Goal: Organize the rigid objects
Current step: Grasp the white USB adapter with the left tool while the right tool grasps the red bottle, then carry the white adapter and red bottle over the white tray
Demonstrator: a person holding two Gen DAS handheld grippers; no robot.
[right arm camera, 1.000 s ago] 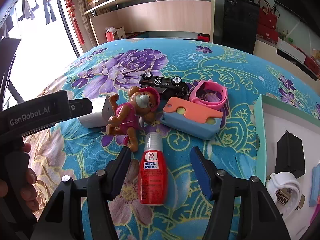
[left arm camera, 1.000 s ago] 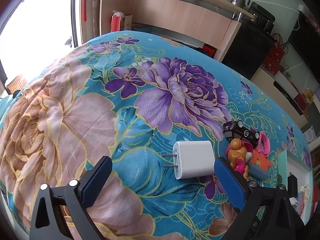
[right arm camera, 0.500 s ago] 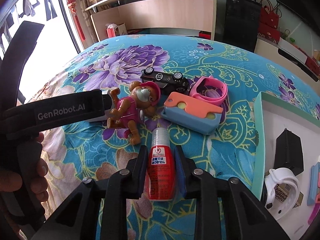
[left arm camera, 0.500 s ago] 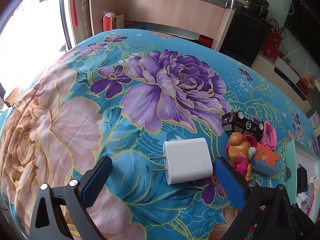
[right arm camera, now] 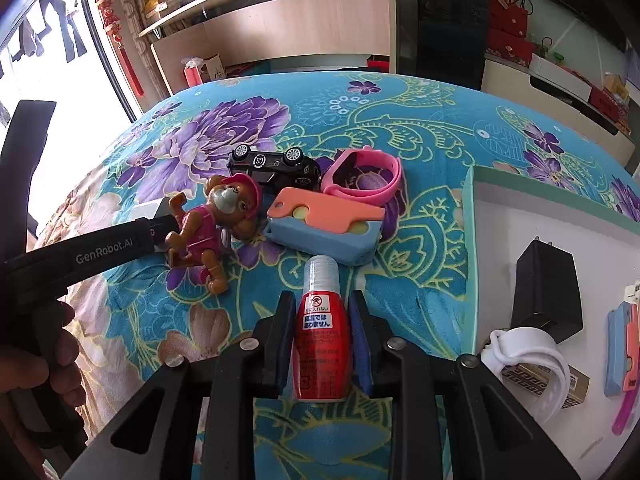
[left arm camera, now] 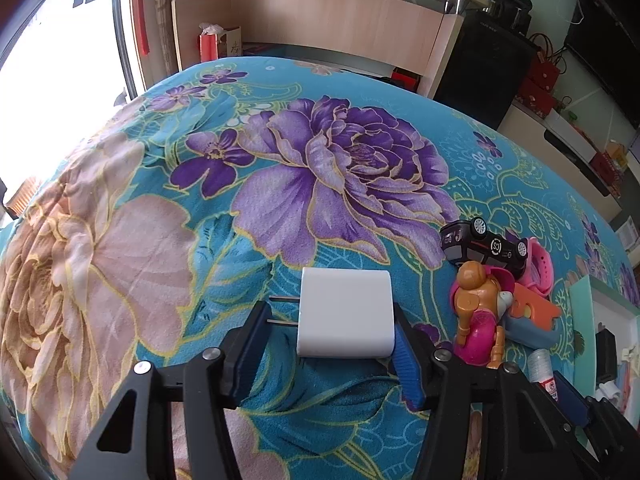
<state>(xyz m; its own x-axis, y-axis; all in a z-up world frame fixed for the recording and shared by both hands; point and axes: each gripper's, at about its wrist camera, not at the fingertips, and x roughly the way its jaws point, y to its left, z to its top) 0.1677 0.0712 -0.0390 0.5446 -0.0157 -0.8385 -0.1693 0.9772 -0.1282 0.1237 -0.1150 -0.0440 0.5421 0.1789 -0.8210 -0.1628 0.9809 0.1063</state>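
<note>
Risk first: left gripper [left arm camera: 334, 330] has just been closing round the white charger [left arm camera: 345, 312]. Right pad sits flat against the body, but the left pad meets only the two prongs, so the charger may pivot or slip on lifting.

Right gripper [right arm camera: 322, 336] is clamped on the red bottle [right arm camera: 322, 334], lying on the floral cloth [right arm camera: 420, 120] with its cap pointing away. Its rounded body could squirt forward out of the pads.

Loose heap beyond: bear figure [right arm camera: 212, 228], toy car [right arm camera: 274, 164], pink band [right arm camera: 362, 178], orange-and-blue block [right arm camera: 326, 226]; a careless swing could scatter them.

White tray [right arm camera: 500, 240] at the right holds a black adapter [right arm camera: 546, 292], a white band [right arm camera: 528, 364] and, near the edge, what look like more coloured blocks.
</note>
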